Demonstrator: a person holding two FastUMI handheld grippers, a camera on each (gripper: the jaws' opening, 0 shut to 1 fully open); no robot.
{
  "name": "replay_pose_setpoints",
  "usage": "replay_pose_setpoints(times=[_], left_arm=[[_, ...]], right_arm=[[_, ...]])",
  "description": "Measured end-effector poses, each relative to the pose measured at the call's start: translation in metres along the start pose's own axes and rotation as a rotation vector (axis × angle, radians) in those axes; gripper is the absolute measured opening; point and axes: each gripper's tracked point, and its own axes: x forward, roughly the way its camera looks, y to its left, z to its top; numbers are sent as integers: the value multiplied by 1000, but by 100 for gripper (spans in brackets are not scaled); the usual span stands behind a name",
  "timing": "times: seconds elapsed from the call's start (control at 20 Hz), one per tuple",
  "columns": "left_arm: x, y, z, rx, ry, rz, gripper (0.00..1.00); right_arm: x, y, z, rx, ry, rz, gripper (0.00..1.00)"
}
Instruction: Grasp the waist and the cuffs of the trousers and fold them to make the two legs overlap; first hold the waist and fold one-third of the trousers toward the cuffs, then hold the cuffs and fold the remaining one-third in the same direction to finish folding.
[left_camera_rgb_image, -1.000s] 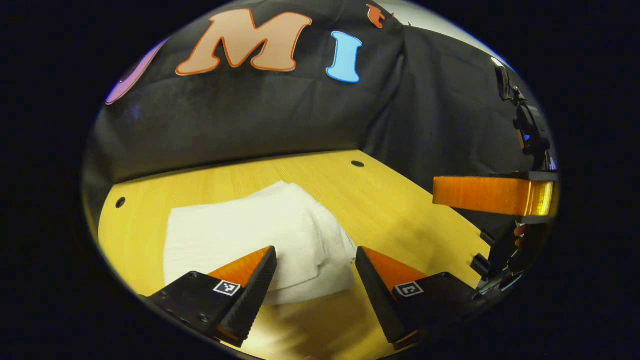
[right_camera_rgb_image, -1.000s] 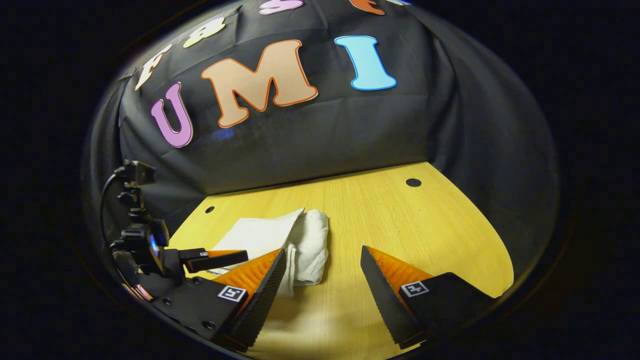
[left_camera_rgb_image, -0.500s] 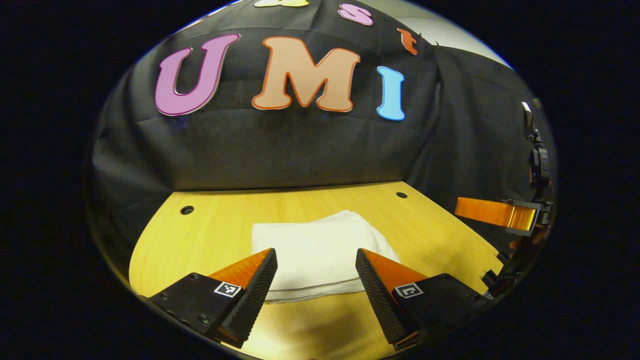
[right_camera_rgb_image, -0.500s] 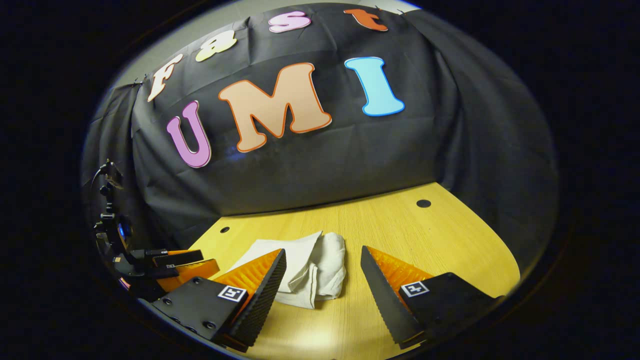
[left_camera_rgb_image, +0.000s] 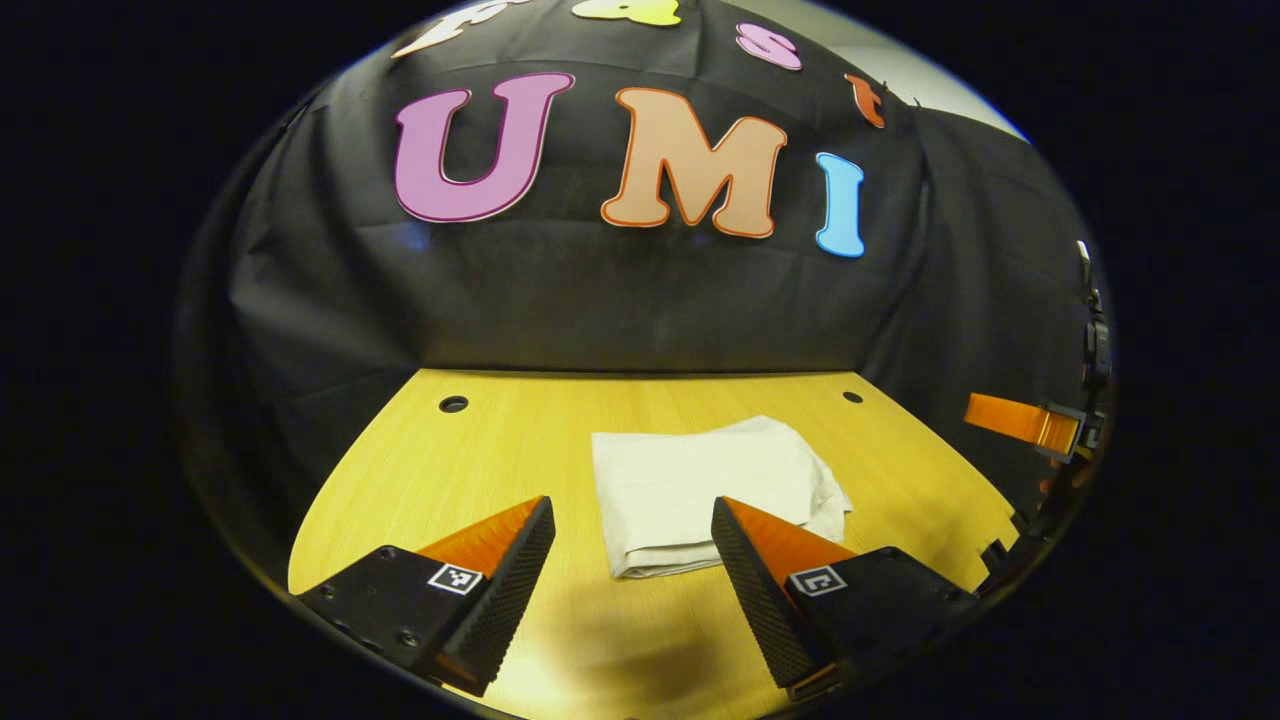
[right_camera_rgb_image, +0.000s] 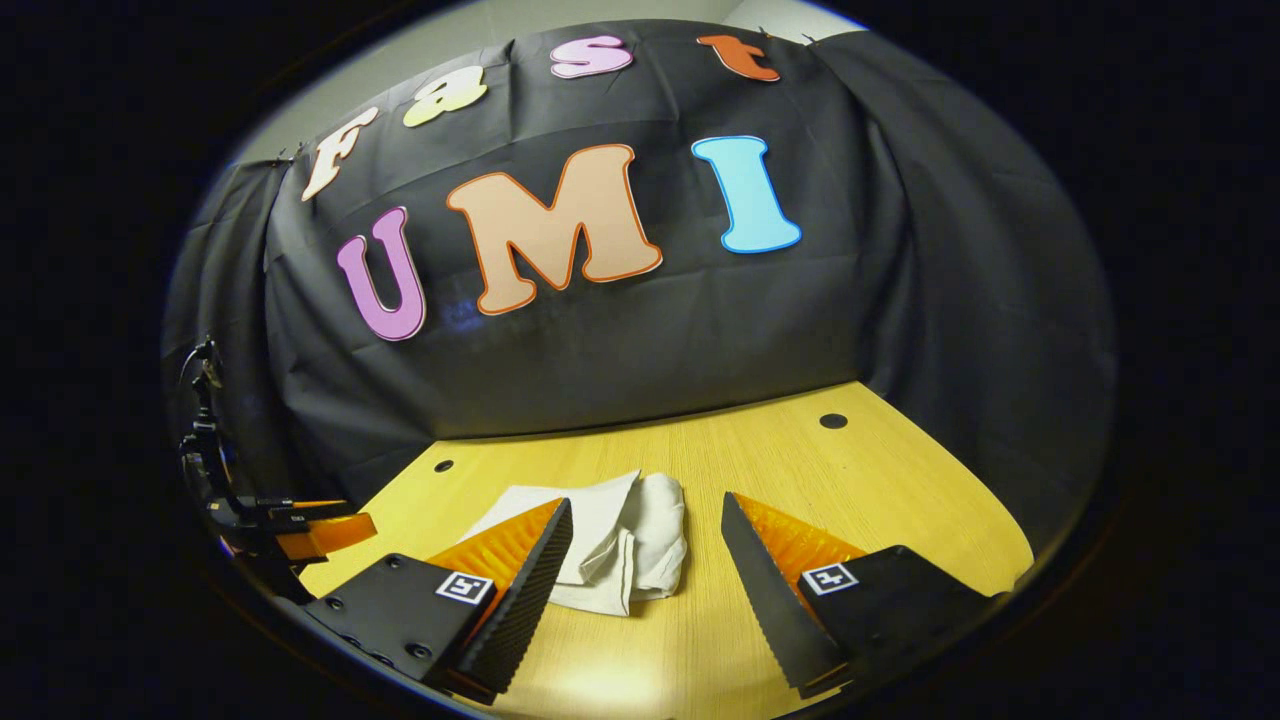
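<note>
In the left gripper view, we see the left gripper (left_camera_rgb_image: 632, 520) released, its jaws spread wide and holding nothing, raised over the near part of the wooden tabletop (left_camera_rgb_image: 480, 460). The trousers (left_camera_rgb_image: 705, 485) lie just beyond it as a compact white folded bundle, flat on the tabletop, with the folded edge toward us and a rumpled corner on their right side. Our right fingertip overlaps the bundle's near edge in the picture; we cannot tell whether it touches. Well to the right of the trousers, at the tabletop's edge, the right gripper (left_camera_rgb_image: 1020, 422) shows from the side.

In the right gripper view, the right gripper (right_camera_rgb_image: 645, 525) is likewise released, jaws apart and empty, above the tabletop (right_camera_rgb_image: 830, 490). The trousers (right_camera_rgb_image: 620, 540) lie just past its left finger, layered, with soft folds bunched on their right side. Left of the trousers, off the tabletop's edge, we see the left gripper (right_camera_rgb_image: 315, 528); whether its jaws are apart cannot be told from here.
</note>
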Motion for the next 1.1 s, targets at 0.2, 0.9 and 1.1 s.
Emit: replay_pose_setpoints(times=[0.2, 0.9, 1.1], left_arm=[[2, 3, -3, -2, 1, -3, 95], [6, 6, -7, -17, 17, -20, 95], [8, 3, -7, -9, 26, -39, 95]], right_arm=[[-2, 3, -1, -9, 5, -5, 96], [-4, 4, -3, -25, 15, -20, 96], [-4, 3, -2, -26, 15, -28, 97]])
